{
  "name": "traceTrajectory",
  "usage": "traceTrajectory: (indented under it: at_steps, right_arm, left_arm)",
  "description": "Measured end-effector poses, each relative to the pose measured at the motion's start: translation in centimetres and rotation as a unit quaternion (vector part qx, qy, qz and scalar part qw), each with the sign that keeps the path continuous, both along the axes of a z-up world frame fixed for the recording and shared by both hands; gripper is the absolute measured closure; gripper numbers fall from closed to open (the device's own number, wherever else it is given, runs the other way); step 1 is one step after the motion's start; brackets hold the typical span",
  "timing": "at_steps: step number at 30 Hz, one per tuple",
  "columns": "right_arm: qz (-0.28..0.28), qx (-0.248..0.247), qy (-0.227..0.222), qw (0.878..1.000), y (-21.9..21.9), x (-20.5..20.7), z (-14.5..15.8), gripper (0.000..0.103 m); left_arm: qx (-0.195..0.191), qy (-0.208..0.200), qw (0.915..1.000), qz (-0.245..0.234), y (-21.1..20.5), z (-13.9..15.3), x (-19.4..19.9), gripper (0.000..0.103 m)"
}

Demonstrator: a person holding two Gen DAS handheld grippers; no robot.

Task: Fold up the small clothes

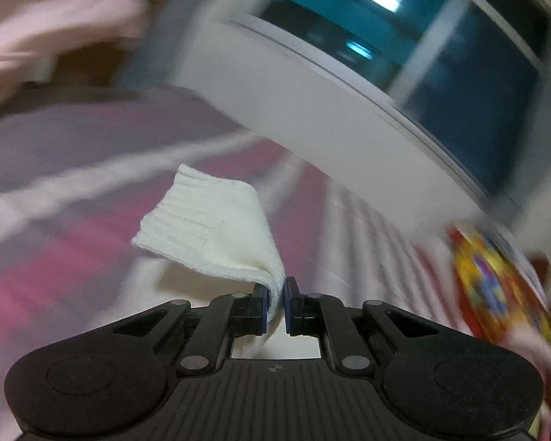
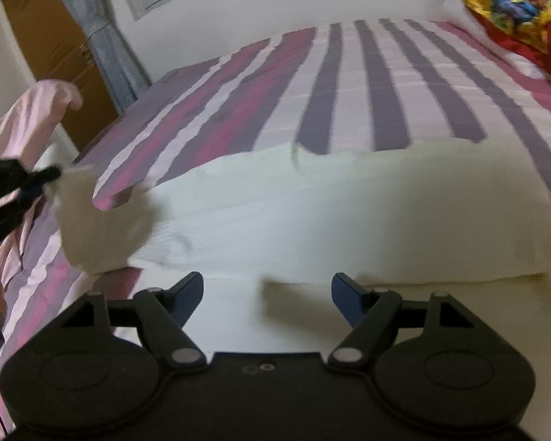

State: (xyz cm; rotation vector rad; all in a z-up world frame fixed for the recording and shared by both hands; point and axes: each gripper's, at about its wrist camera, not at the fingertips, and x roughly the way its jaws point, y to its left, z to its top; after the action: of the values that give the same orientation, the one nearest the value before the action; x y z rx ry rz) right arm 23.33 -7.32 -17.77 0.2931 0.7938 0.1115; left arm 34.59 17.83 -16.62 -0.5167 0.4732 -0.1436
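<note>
A white knitted garment (image 2: 349, 213) lies spread on the striped bed sheet (image 2: 349, 84). My left gripper (image 1: 275, 286) is shut on one ribbed end of it (image 1: 209, 228), and that end hangs folded over above the bed. The right wrist view shows the left gripper (image 2: 51, 174) at the left edge, holding the blurred raised end (image 2: 92, 213) clear of the sheet. My right gripper (image 2: 268, 286) stands open over the near edge of the garment, with nothing pressed between its fingers.
A colourful red and yellow cloth (image 2: 510, 11) lies at the bed's far right. A pink cloth (image 2: 36, 110) hangs at the left, by a wooden cabinet (image 2: 55, 55) and a grey curtain (image 2: 103, 36). A window (image 1: 422, 55) is set in the wall behind the bed.
</note>
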Motion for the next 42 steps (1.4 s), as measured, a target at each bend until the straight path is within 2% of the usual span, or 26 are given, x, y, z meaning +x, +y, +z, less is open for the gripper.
traceTrajectory:
  at_steps: [3,6,9,10,12,16,18,20,21,22,25,28,31,33,34,36,38,39,42]
  right_arm:
    - [-0.022,-0.004,-0.001,1.0,-2.4,-0.8,-0.1,0.027]
    - [-0.05,-0.007,0.006,0.999,-5.2,-1.4,-0.5,0.027]
    - [-0.076,-0.011,0.017,0.997,-8.1,-2.1,-1.1,0.027]
    - [-0.085,-0.007,0.02,0.996,-9.1,-2.3,-1.3,0.027]
    - [-0.1,0.002,0.023,0.995,-10.7,-2.7,-1.5,0.027]
    - [-0.108,0.02,0.021,0.994,-12.1,-2.6,-1.9,0.027]
    - [-0.103,0.026,0.023,0.994,-12.0,-2.0,-2.0,0.027]
    - [-0.095,0.036,0.026,0.995,-11.9,-1.2,-2.2,0.027]
    - [-0.091,0.041,0.029,0.995,-11.7,-0.7,-2.3,0.027]
    - [-0.09,0.048,0.029,0.994,-11.5,-0.3,-2.3,0.027]
    - [-0.079,0.07,0.03,0.994,-10.5,1.2,-2.0,0.027]
    - [-0.067,0.064,0.026,0.995,-8.5,2.8,-1.7,0.027]
    - [-0.064,0.044,0.015,0.997,-6.5,4.2,-1.1,0.027]
    - [-0.075,0.008,0.013,0.997,-5.3,5.6,-1.1,0.029]
    - [-0.084,-0.013,0.02,0.996,-4.9,6.3,-1.3,0.032]
    - [-0.084,-0.03,0.043,0.995,-4.3,7.4,-2.0,0.046]
    - [-0.082,-0.034,0.054,0.995,-4.3,7.3,-2.4,0.083]
    - [-0.086,-0.032,0.053,0.994,-4.8,6.8,-2.5,0.089]
    - [-0.109,-0.002,0.041,0.993,-7.1,4.4,-2.0,0.096]
  left_arm:
    - [0.022,0.016,0.9961,-0.084,-7.9,-0.6,0.1,0.095]
    - [0.061,0.055,0.984,-0.158,-15.0,-2.2,-0.1,0.094]
    - [0.091,0.084,0.9706,-0.206,-19.3,-3.1,-1.4,0.094]
    - [0.09,0.091,0.9692,-0.21,-19.9,-2.9,-1.9,0.094]
    - [0.077,0.092,0.9703,-0.21,-19.8,-2.3,-2.6,0.094]
    - [0.083,0.077,0.9733,-0.199,-17.9,-0.4,-3.6,0.094]
    - [0.099,0.08,0.9763,-0.175,-15.8,-0.4,-3.1,0.087]
    - [0.107,0.085,0.9809,-0.138,-13.8,-0.4,-3.1,0.052]
    - [0.106,0.083,0.9848,-0.111,-12.1,-0.5,-3.2,0.031]
    - [0.104,0.075,0.9879,-0.086,-10.9,-0.5,-3.5,0.027]
    - [0.115,0.08,0.9884,-0.059,-8.5,-1.0,-3.4,0.027]
    - [0.119,0.088,0.988,-0.042,-6.8,-1.9,-3.3,0.027]
    - [0.107,0.1,0.9887,-0.034,-6.5,-2.8,-2.9,0.027]
    - [0.101,0.107,0.9886,-0.033,-6.4,-3.3,-2.9,0.026]
    - [0.099,0.109,0.9885,-0.034,-6.5,-3.6,-2.9,0.026]
    - [0.102,0.11,0.9882,-0.033,-6.5,-4.2,-3.1,0.026]
    - [0.107,0.113,0.9872,-0.036,-6.8,-4.7,-3.0,0.026]
    - [0.106,0.115,0.987,-0.038,-6.9,-4.8,-2.9,0.026]
    - [0.11,0.119,0.9859,-0.043,-7.4,-5.3,-2.8,0.026]
